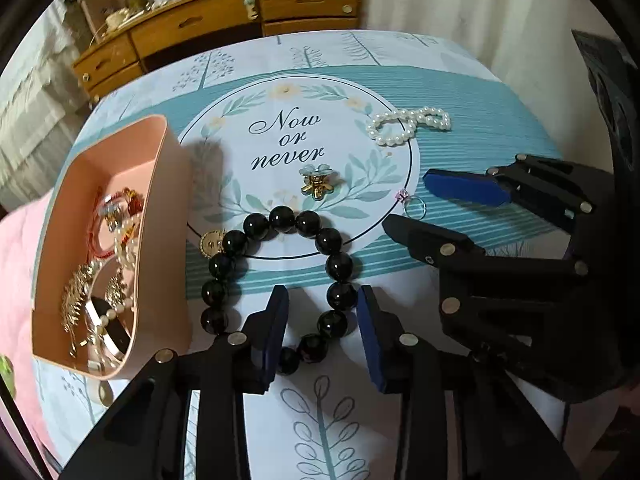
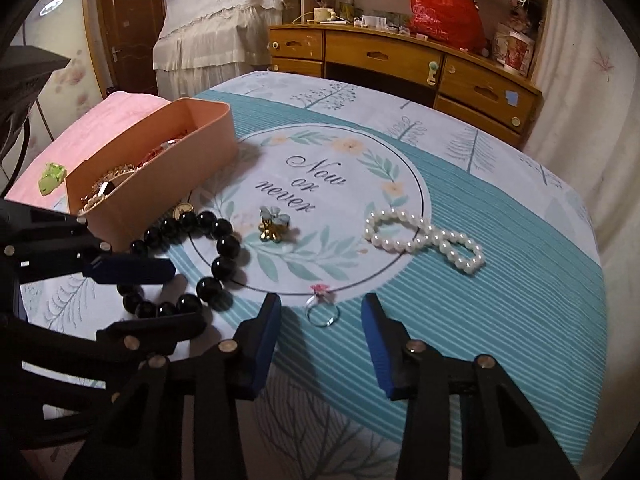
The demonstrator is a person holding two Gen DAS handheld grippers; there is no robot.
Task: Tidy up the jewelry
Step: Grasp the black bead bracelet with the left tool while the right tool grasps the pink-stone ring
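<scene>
My left fingers (image 1: 323, 334) stood spread around the near side of the black bracelet (image 1: 280, 280), its beads between them but untouched. My right fingers (image 2: 320, 334) were likewise spread, the ring (image 2: 322, 312) lying free between their tips on the worktop (image 2: 520, 280). The pearls (image 2: 424, 240) and flower clip (image 2: 272, 224) lay beyond; the pink box (image 1: 168, 208) of jewelry stood just left of the bracelet.
</scene>
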